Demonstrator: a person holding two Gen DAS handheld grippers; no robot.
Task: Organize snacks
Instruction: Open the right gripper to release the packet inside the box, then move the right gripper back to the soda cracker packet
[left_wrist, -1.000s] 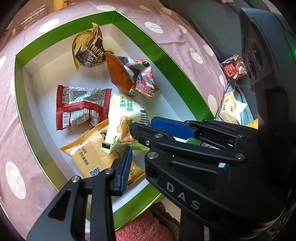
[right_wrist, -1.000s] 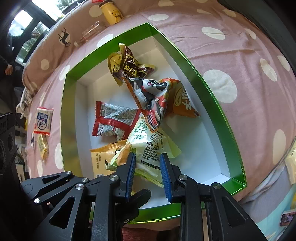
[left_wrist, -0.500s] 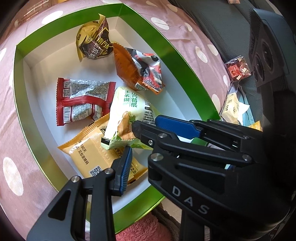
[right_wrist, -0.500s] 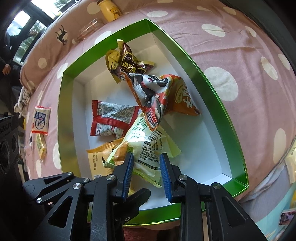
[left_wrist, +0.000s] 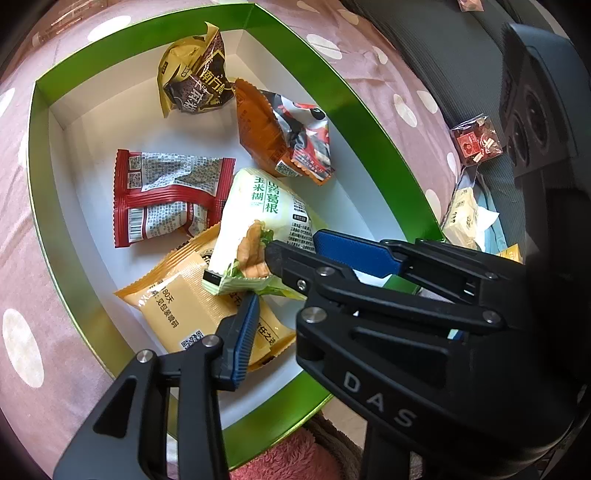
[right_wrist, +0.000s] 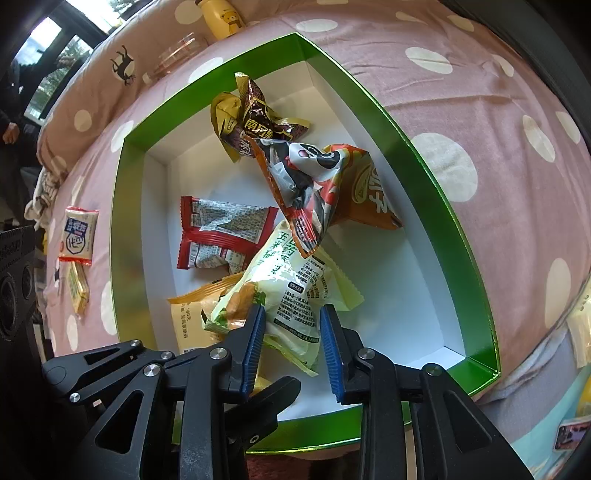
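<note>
My right gripper (right_wrist: 291, 341) had its jaws pinching the near end of the pale green snack packet (right_wrist: 295, 291), which lay inside the green box (right_wrist: 436, 206) on the pink dotted bedspread (right_wrist: 480, 110). My left gripper (left_wrist: 284, 302) was opening its jaws beside that same packet (left_wrist: 266, 206); whether its pads touched the wrapper I could not tell. Under the packet lay an orange biscuit packet (left_wrist: 177, 302), beside it a red packet (left_wrist: 166, 195). Further in sat a panda-print bag (right_wrist: 314, 173) and a crumpled brown-and-gold packet (right_wrist: 251, 114). Outside the box a small white packet (right_wrist: 77, 236) lay on the bedspread.
</note>
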